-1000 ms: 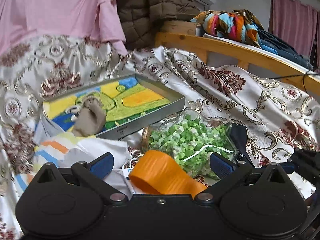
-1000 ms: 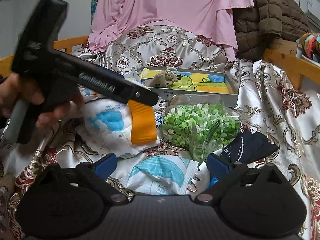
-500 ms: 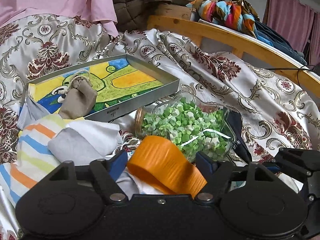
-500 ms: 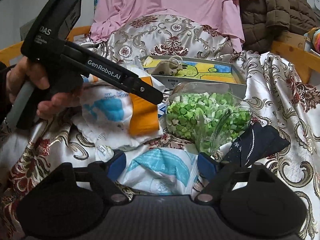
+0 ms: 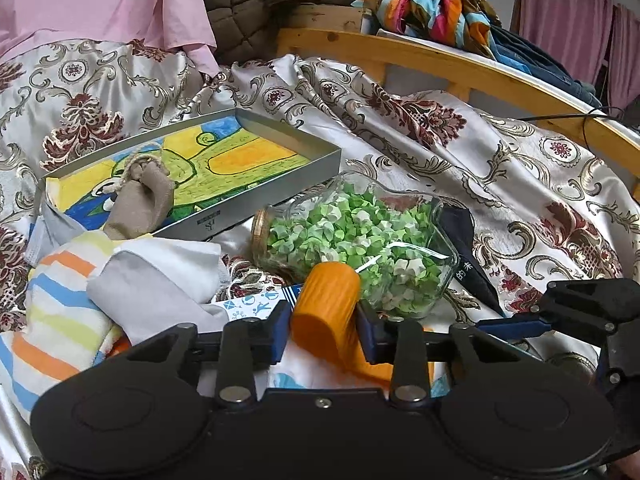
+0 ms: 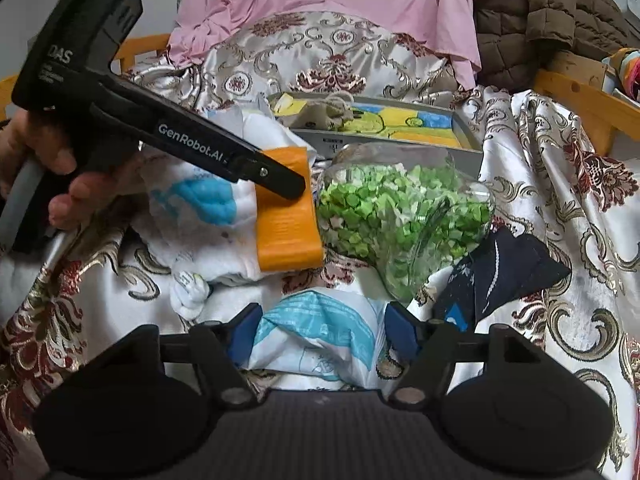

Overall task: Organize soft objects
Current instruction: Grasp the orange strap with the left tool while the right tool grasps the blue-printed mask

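My left gripper point(image 5: 322, 330) is shut on an orange ribbed soft strip point(image 5: 326, 304), which also shows in the right wrist view point(image 6: 286, 224) pinched under the left gripper's fingers point(image 6: 276, 178). My right gripper point(image 6: 320, 330) has its jaws close around a white and blue printed cloth point(image 6: 320, 334) on the bed. A tan drawstring pouch point(image 5: 142, 202) lies in a grey tray with a coloured drawing point(image 5: 280, 130). A striped towel point(image 5: 60, 312) and a grey cloth point(image 5: 156, 284) lie at the left.
A glass jar of green paper stars point(image 5: 360, 240) lies on its side just beyond the orange strip. A dark navy pouch point(image 6: 504, 276) lies to its right. A wooden bed rail point(image 5: 460, 68) runs behind, with piled clothes point(image 5: 432, 8) beyond it.
My left gripper's jaws have closed from wide open onto the orange strip. My right gripper's jaws have narrowed around the white and blue cloth and moved closer to it.
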`<state>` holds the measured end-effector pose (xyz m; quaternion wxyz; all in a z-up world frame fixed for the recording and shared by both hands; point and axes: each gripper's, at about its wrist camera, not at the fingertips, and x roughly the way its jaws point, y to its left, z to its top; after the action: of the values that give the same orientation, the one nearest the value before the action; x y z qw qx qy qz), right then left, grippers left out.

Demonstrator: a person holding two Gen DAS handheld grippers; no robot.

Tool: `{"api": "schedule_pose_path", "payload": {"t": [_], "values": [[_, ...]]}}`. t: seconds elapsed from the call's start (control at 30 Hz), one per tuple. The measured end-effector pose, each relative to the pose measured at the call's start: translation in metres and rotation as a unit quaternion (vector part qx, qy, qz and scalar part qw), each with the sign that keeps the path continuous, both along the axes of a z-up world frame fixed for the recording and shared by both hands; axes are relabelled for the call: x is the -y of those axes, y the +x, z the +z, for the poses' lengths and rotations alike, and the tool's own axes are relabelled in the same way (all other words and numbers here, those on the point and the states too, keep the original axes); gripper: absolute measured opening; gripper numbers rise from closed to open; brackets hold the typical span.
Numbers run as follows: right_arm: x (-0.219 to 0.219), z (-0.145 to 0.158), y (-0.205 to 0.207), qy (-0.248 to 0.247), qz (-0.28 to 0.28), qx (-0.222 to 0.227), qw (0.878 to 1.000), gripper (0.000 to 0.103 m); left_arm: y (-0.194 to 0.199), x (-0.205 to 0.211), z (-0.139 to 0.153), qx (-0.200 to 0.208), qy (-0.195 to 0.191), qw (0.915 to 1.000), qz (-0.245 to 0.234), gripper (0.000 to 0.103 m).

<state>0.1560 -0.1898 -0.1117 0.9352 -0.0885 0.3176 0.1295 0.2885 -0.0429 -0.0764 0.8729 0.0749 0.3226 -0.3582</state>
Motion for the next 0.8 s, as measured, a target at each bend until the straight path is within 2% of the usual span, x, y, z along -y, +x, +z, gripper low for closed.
{"api": "schedule_pose_path", "payload": {"t": [0.17, 0.43, 0.8], "values": [[-0.001, 0.000, -0.001, -0.006, -0.001, 0.001, 1.000, 0.064, -0.001, -0.002, 0.001, -0.001, -0.002, 1.0000, 0.007, 0.028], [0.000, 0.000, -0.001, -0.013, -0.003, 0.001, 1.000, 0.055, -0.012, -0.002, 0.004, 0.009, -0.011, 0.9999, 0.007, 0.024], [0.010, 0.015, -0.008, 0.021, -0.018, 0.035, 0.999, 0.054, -0.039, -0.008, 0.021, 0.031, -0.015, 0.9990, 0.030, 0.024]]}}
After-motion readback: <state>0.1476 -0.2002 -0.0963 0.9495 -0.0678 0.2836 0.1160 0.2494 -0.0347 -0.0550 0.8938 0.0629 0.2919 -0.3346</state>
